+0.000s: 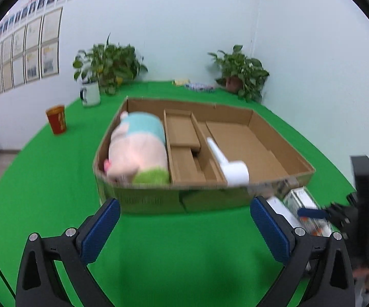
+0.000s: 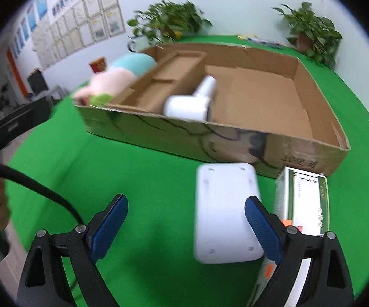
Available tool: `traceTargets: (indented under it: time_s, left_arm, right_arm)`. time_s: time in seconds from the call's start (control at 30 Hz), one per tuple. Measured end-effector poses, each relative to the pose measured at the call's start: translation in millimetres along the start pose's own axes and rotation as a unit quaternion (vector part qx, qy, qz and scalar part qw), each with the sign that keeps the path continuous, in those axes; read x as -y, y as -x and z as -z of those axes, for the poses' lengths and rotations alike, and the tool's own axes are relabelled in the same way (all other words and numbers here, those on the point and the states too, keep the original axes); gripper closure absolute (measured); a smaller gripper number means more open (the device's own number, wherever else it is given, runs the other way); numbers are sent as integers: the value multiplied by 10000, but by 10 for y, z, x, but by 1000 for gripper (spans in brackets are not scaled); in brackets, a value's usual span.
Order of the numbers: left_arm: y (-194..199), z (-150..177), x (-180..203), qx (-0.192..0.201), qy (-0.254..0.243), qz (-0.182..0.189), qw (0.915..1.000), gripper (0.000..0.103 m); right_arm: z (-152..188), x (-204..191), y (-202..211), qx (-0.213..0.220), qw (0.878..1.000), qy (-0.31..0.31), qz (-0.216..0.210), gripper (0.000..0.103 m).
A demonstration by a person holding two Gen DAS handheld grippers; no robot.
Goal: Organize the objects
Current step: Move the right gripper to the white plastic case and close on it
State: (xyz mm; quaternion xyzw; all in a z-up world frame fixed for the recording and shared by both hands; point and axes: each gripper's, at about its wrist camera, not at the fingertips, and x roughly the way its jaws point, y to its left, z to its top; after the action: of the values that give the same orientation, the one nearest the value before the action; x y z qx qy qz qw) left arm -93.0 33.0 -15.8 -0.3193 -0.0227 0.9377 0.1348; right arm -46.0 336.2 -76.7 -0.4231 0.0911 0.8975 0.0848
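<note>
The green worktop (image 1: 171,243) carries everything, and on it the cardboard tray (image 2: 297,153) lies at twelve o'clock from both my hands. Its left bay already holds the plush pig (image 1: 136,148), and the white handheld device (image 2: 189,105) rests against the near wall at the middle divider, so the big right bay is the only bare one.

Two things are left outside the tray, close against its near wall: the white flat box (image 2: 223,217) and, at its three o'clock, the green-and-white carton (image 2: 299,202).

My left gripper (image 1: 184,230) has its fingers spread wide with nothing but bare green cloth between them. My right gripper (image 2: 187,225) is likewise wide open and empty; its right finger overlaps the white flat box's edge in that view, but I cannot tell whether it touches.

The risks, as I judge them:
- The white flat box looks slick and broad, so a grip across its width could slip or skid it into the carton.
- Both items lie tight to the tray wall, so a low approach could shove the tray.
- My two hands are close, as the left view shows the other rig at three o'clock, and they could collide.
</note>
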Motion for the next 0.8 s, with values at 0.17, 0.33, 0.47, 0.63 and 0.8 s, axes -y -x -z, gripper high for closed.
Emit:
traceTargets:
  time_s: [0.17, 0.33, 0.47, 0.63, 0.8]
  left_arm:
    - [-30, 203, -96, -165, 95, 4, 9998, 1]
    - [-129, 248, -108, -273, 169, 171, 9993, 1]
    - [-188, 264, -127, -514, 288, 558, 9967, 1]
    - [-406, 354, -172, -1176, 674, 1404, 9808, 1]
    - [-686, 503, -144, -1751, 1146, 2055, 9560, 3]
  right_arm:
    - [108, 213, -231, -379, 9980, 9, 514, 16]
    - [152, 185, -214, -486, 9971, 30, 592, 37]
    - [227, 123, -142, -563, 9980, -277, 119, 38]
    - [407, -162, 93, -315, 9975, -362, -521, 18]
    - [523, -340, 202, 17, 9996, 50, -281, 10]
